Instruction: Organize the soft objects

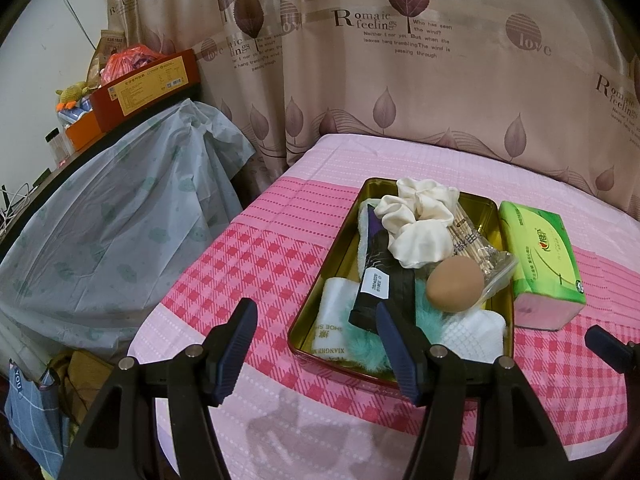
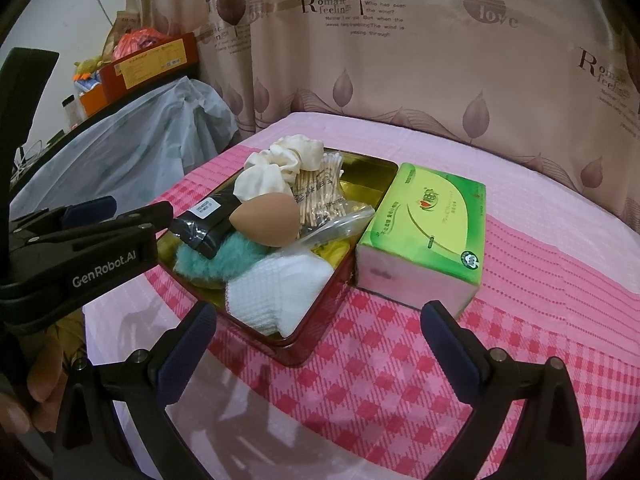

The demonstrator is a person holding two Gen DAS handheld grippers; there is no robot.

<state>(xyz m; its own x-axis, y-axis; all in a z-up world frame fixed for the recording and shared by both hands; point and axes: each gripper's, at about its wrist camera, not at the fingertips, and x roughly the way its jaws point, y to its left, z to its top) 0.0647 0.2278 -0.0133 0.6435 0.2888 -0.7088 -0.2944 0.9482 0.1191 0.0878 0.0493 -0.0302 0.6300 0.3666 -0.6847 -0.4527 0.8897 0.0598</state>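
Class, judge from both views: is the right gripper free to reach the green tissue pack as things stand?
Probably yes. The right gripper is open, and the green tissue pack lies on the cloth just ahead, outside the tin, with nothing between them.

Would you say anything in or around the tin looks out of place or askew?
Somewhat: the tin is heaped untidily. The white cloth spills over its near rim, and the beige sponge perches loosely on the pile. The green tissue pack lies outside, against the tin's side. Nothing looks damaged.
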